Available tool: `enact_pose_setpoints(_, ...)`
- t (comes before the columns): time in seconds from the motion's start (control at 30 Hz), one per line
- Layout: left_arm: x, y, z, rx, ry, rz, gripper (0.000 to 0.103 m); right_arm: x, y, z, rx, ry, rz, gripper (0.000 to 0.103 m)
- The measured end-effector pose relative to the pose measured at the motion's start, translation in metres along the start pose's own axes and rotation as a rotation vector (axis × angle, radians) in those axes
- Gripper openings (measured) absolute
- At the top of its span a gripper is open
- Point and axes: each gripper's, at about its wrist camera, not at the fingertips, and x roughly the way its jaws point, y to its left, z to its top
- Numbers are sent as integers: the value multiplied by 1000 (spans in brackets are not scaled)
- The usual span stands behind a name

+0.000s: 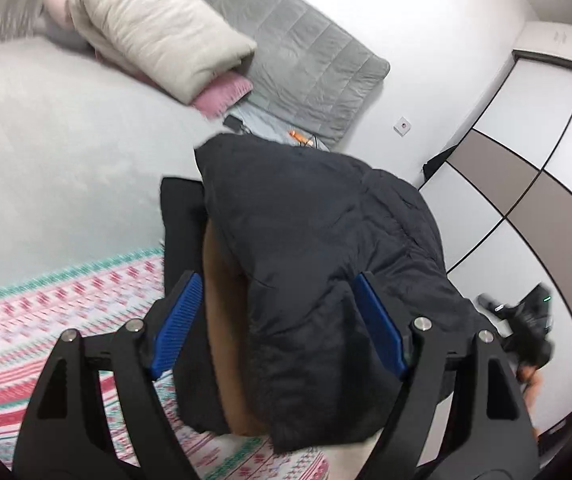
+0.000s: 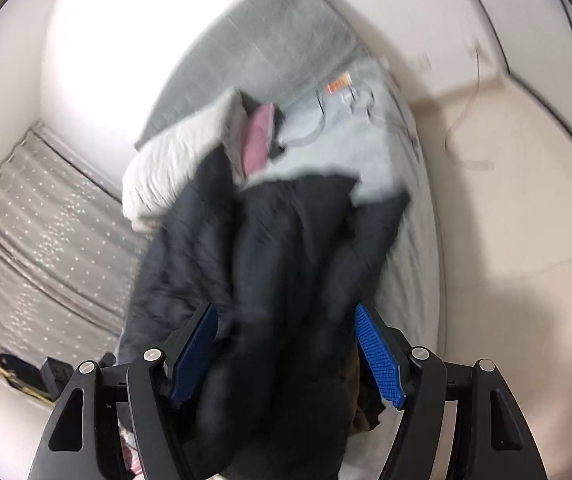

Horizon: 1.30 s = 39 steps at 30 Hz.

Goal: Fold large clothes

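Lying bunched on bed (image 1: 66,152), dark puffy jacket (image 1: 318,220), tan lining showing, both tongs spread

Left claw (image 1: 276,286) agape; right claw (image 2: 286,318) agape, both angled down.

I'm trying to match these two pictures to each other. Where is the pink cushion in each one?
Left wrist view: the pink cushion lies upper middle, tucked under the cream pillow, above the dark jacket.
Right wrist view: the pink cushion stands upper middle, right of the cream pillow, above the dark jacket.
Shared landmark: the grey quilted headboard.
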Motion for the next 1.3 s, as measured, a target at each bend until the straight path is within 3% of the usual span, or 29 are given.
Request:
enact_pose_setpoints(0.03,-4,-8,1,18,2,8,79,-12,-4,-12,-19,-20,2,72)
enact_pose_setpoints(0.13,-23,-23,-12,120,6,85,80,-22,48,-9,-100,-57,-42,72)
enact_pose_setpoints(0.27,-48,-41,-42,202,37,191,85,-35,97,-58,-214,-110,-170,73)
enact_pose_setpoints(0.33,-66,-53,-61,241,36,237,95,-45,110,-91,-231,-129,-216,78)
enact_pose_setpoints(0.4,-82,-62,-81,277,38,289,101,-45,111,-120,-220,-126,-205,86)
enact_pose_setpoints(0.47,-100,-68,-105,308,51,349,101,-46,120,-152,-223,-104,-237,87)
enact_pose_setpoints(0.53,-111,-69,-128,324,93,407,102,-61,138,-186,-248,-86,-309,87)
enact_pose_setpoints(0.73,-141,-77,-171,355,105,442,102,-56,185,-250,-411,-29,-518,91)
enact_pose_setpoints(0.93,-154,-64,-190,327,123,507,102,-55,206,-295,-444,-12,-528,95)
enact_pose_setpoints(1.03,-158,-54,-194,309,104,551,102,-55,208,-304,-434,-10,-538,95)
enact_pose_setpoints(1.13,-159,-48,-197,274,84,545,102,-51,212,-305,-422,4,-500,95)
enact_pose_setpoints(1.3,-145,-52,-206,297,107,561,102,-37,215,-310,-465,33,-519,95)
